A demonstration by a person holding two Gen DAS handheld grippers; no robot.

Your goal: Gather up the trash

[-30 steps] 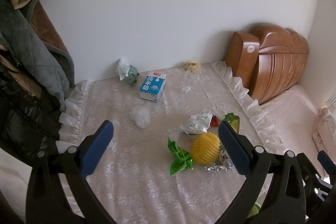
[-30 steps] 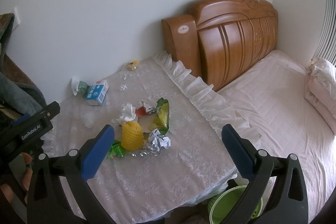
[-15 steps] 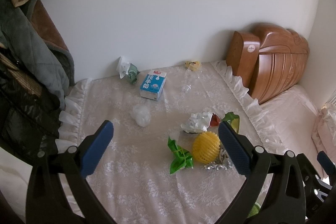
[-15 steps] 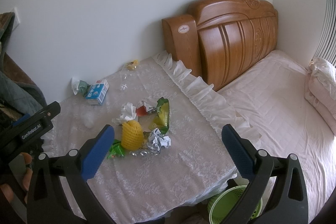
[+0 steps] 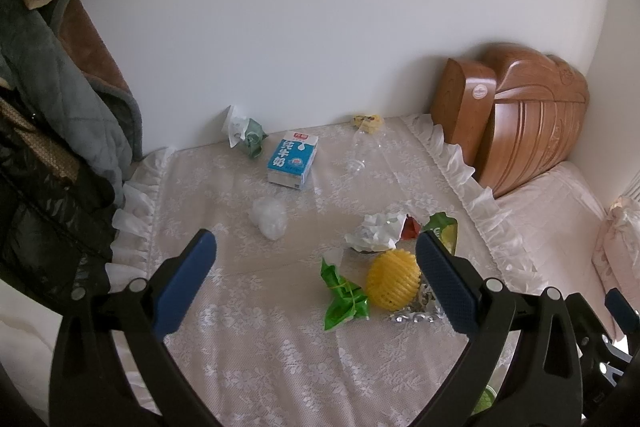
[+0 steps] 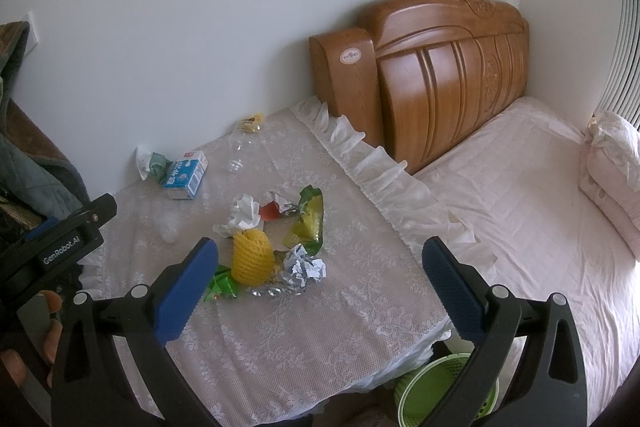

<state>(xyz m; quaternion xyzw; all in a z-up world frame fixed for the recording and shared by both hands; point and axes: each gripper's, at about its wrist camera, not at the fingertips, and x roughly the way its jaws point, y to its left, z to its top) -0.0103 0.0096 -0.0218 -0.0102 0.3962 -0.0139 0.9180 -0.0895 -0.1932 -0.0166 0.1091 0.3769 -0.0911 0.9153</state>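
Bedroom corner: a lace-covered desk beside a bed

A desk (image 6: 304, 331) draped in a white lace cloth (image 5: 256, 311) with a ruffled edge stands against a plain white wall (image 5: 320, 19). Just beside it a carved wooden headboard (image 6: 448, 75) leans to the wall, heading a bed (image 6: 532, 195) under a pale pink quilted cover, with a folded pink quilt (image 6: 612, 167) at its far side. Dark padded jackets (image 5: 44, 99) hang at the desk's left end.
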